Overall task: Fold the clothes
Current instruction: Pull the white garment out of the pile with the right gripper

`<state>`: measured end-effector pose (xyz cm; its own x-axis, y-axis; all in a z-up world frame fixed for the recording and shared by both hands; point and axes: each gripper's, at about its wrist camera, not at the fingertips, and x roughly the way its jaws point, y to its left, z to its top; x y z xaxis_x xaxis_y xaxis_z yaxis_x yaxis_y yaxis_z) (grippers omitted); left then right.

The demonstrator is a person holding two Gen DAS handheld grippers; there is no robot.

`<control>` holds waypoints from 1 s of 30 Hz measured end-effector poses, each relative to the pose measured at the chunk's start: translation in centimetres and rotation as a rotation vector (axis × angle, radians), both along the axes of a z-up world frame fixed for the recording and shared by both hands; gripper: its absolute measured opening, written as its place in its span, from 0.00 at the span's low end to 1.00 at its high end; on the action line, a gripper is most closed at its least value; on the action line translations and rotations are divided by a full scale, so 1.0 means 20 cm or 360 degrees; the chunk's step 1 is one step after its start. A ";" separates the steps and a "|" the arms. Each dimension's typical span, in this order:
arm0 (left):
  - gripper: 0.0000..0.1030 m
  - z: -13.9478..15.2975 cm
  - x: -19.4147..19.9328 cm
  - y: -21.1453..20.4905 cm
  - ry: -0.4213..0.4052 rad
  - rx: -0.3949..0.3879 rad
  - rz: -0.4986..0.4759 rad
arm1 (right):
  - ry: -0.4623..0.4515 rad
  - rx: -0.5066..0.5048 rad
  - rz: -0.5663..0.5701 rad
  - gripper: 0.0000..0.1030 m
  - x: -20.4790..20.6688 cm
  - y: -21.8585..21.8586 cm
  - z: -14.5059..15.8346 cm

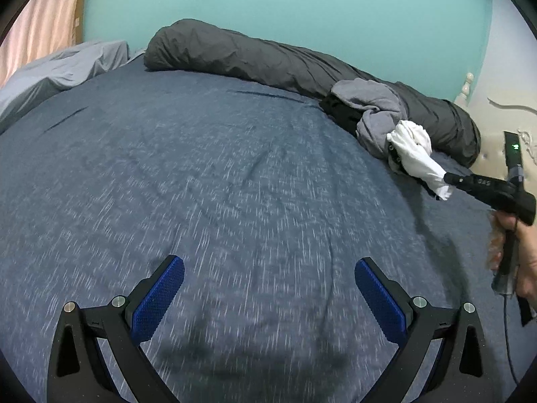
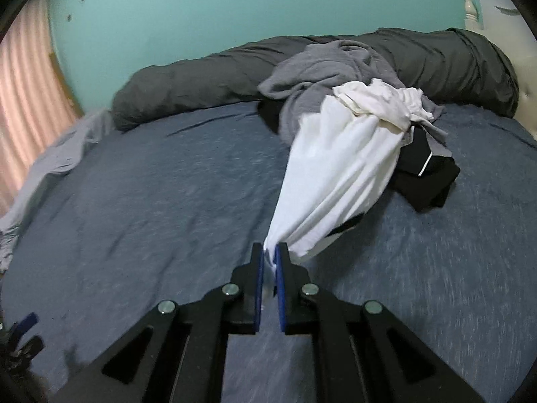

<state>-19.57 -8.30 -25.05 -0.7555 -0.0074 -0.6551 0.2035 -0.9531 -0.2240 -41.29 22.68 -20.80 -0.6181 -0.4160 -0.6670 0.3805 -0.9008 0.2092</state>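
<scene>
A white garment stretches from a pile of clothes to my right gripper, which is shut on its near edge. The pile holds a grey garment and a black garment. In the left wrist view the white garment and the right gripper show at the right, next to the grey garment. My left gripper is open and empty above the blue bed sheet.
A rolled dark grey duvet lies along the far side of the bed by the teal wall. A light grey sheet lies bunched at the left. A cream headboard stands at the right.
</scene>
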 end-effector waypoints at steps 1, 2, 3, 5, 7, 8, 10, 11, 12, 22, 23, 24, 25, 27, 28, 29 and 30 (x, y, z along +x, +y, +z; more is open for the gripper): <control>1.00 0.01 0.03 0.00 0.0005 -0.0011 0.0007 | -0.0002 -0.0033 0.0015 0.06 0.04 0.01 0.03; 1.00 0.02 0.05 0.00 0.0009 -0.0010 0.0015 | -0.0001 -0.0065 0.0033 0.06 0.10 0.01 0.05; 1.00 0.03 0.08 0.00 0.0014 -0.0007 0.0022 | 0.0005 -0.0092 0.0059 0.06 0.16 0.00 0.09; 1.00 0.04 0.14 -0.02 0.0022 0.0017 0.0033 | 0.0004 -0.0125 0.0109 0.06 0.26 -0.02 0.13; 1.00 0.05 0.19 -0.02 0.0028 0.0033 0.0036 | -0.0013 -0.0189 0.0182 0.06 0.39 -0.06 0.18; 1.00 0.06 0.22 -0.02 0.0030 0.0038 0.0033 | -0.0023 -0.0221 0.0222 0.06 0.47 -0.10 0.20; 1.00 0.07 0.28 -0.01 0.0037 0.0053 0.0025 | -0.0051 -0.0272 0.0297 0.02 0.60 -0.16 0.22; 1.00 0.07 0.31 -0.01 0.0038 0.0061 0.0019 | -0.0073 -0.0315 0.0355 0.00 0.68 -0.21 0.23; 1.00 0.07 0.34 0.00 0.0041 0.0060 0.0013 | -0.0083 -0.0334 0.0385 0.00 0.74 -0.24 0.23; 1.00 -0.02 0.48 -0.09 0.0000 0.0042 0.0029 | -0.0228 -0.0190 0.0162 0.01 0.85 -0.24 0.05; 1.00 -0.03 0.47 -0.09 -0.0009 0.0039 0.0030 | -0.0252 -0.0167 0.0100 0.02 0.84 -0.20 0.02; 1.00 -0.04 0.45 -0.10 -0.0016 0.0051 0.0025 | -0.0277 -0.0141 0.0026 0.08 0.82 -0.14 -0.01; 1.00 -0.05 0.44 -0.10 -0.0020 0.0065 0.0023 | -0.0290 -0.0123 -0.0042 0.11 0.80 -0.09 -0.04; 1.00 -0.06 0.41 -0.10 -0.0024 0.0068 0.0021 | -0.0315 -0.0091 -0.0174 0.30 0.76 0.01 -0.09; 1.00 -0.07 0.39 -0.09 -0.0026 0.0063 0.0017 | -0.0325 -0.0097 -0.0223 0.33 0.74 0.07 -0.12; 1.00 -0.07 0.37 -0.08 -0.0028 0.0059 0.0014 | -0.0336 -0.0108 -0.0265 0.34 0.71 0.12 -0.16; 1.00 -0.08 0.35 -0.08 -0.0030 0.0059 0.0009 | -0.0342 -0.0104 -0.0299 0.34 0.68 0.16 -0.18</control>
<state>-12.48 -9.88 -26.59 -0.7430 0.0129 -0.6692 0.2134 -0.9430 -0.2552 -27.65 25.89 -24.42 -0.5357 -0.3542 -0.7665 0.1492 -0.9332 0.3269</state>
